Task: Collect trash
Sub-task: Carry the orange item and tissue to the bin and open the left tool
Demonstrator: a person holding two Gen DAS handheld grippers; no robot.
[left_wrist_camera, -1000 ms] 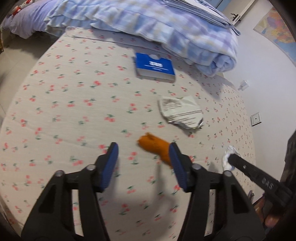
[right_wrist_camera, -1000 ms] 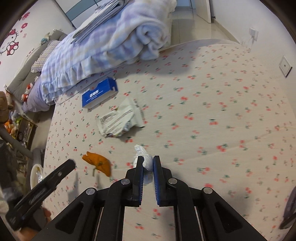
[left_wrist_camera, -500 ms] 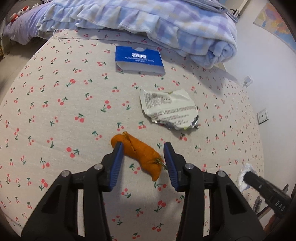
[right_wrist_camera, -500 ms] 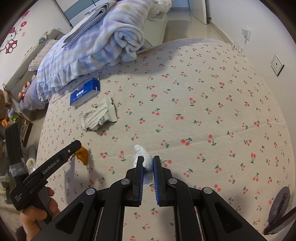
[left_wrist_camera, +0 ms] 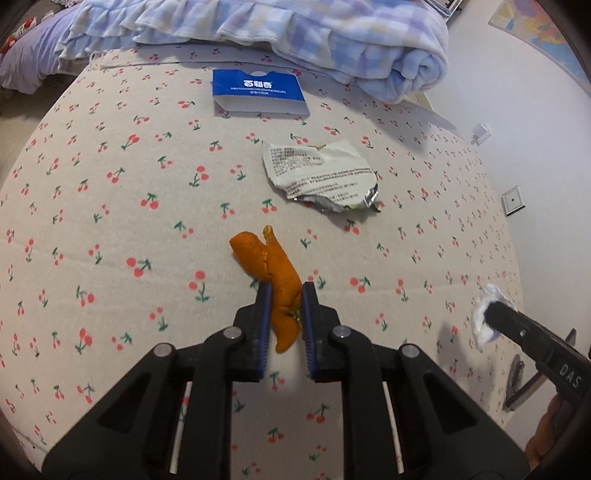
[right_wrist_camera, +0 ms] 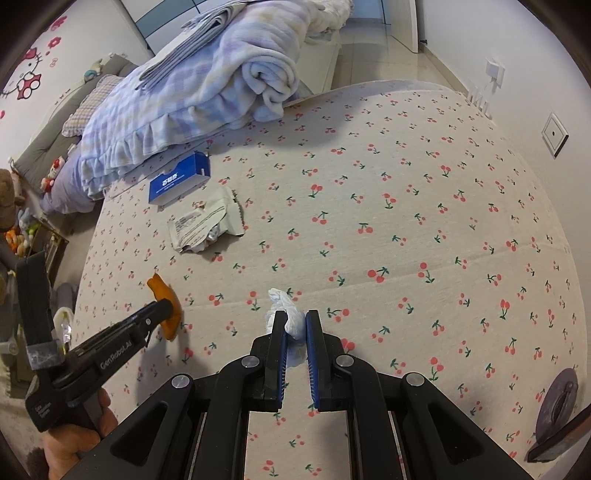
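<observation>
An orange peel lies on the cherry-print bed sheet. My left gripper points down at it, and its jaws are closing with the near end of the peel between the blue pads, which touch it on both sides. In the right wrist view the peel shows beside the left gripper. My right gripper is shut on a crumpled white tissue, held just over the sheet. The left wrist view shows that tissue at the right gripper's tip.
A torn snack wrapper and a blue card box lie farther up the bed. A rolled checked blanket fills the far end. A white wall borders the right side. A dark round object sits by the bed's near right corner.
My left gripper moved forward and down over the orange peel, and its jaws came together around it. My right gripper kept its hold on the tissue.
</observation>
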